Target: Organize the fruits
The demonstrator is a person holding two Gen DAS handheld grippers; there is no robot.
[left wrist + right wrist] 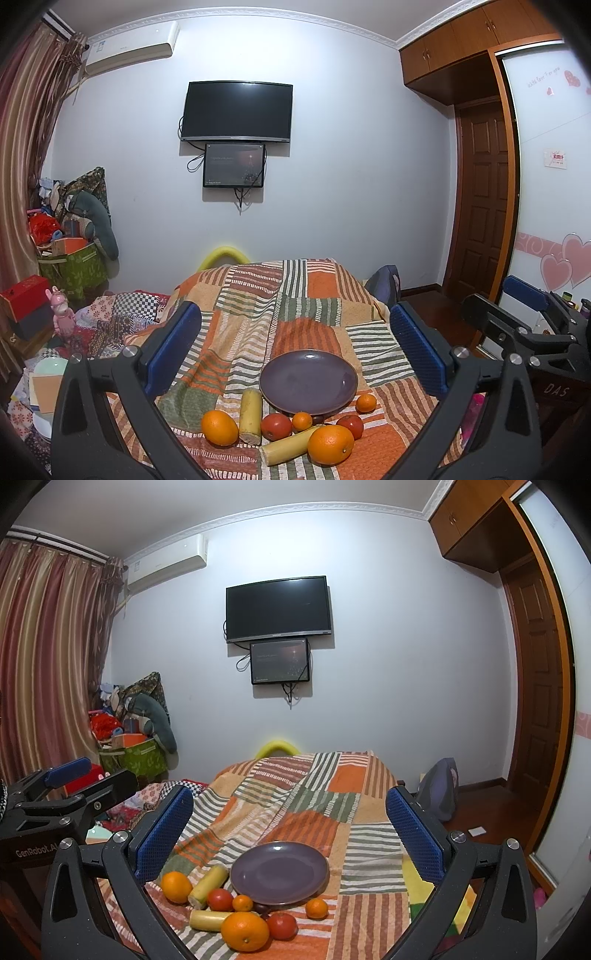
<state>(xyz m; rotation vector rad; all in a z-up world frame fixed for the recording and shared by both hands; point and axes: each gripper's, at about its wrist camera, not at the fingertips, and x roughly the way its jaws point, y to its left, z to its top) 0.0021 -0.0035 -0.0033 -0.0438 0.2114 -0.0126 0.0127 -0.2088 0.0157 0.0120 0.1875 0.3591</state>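
An empty purple plate [308, 381] [279, 872] lies on the striped patchwork cloth. In front of it lie two large oranges [219, 427] [330, 444], two small tangerines [302, 421] [365, 402], two red tomatoes [276, 426] [350, 425] and two yellow banana pieces [250, 416] [290, 444]. The same fruit shows in the right wrist view, with a large orange [245, 931] nearest. My left gripper [295, 349] is open and empty, above and behind the fruit. My right gripper [290, 832] is open and empty too. The right gripper also shows at the right edge of the left wrist view [524, 321].
The cloth [295, 306] covers a raised surface that drops off at its right edge toward a wooden floor [480, 812]. Stacked bowls and clutter [44, 376] sit at the left. A backpack [439, 790] leans at the far right corner. A wall with a TV [238, 110] stands behind.
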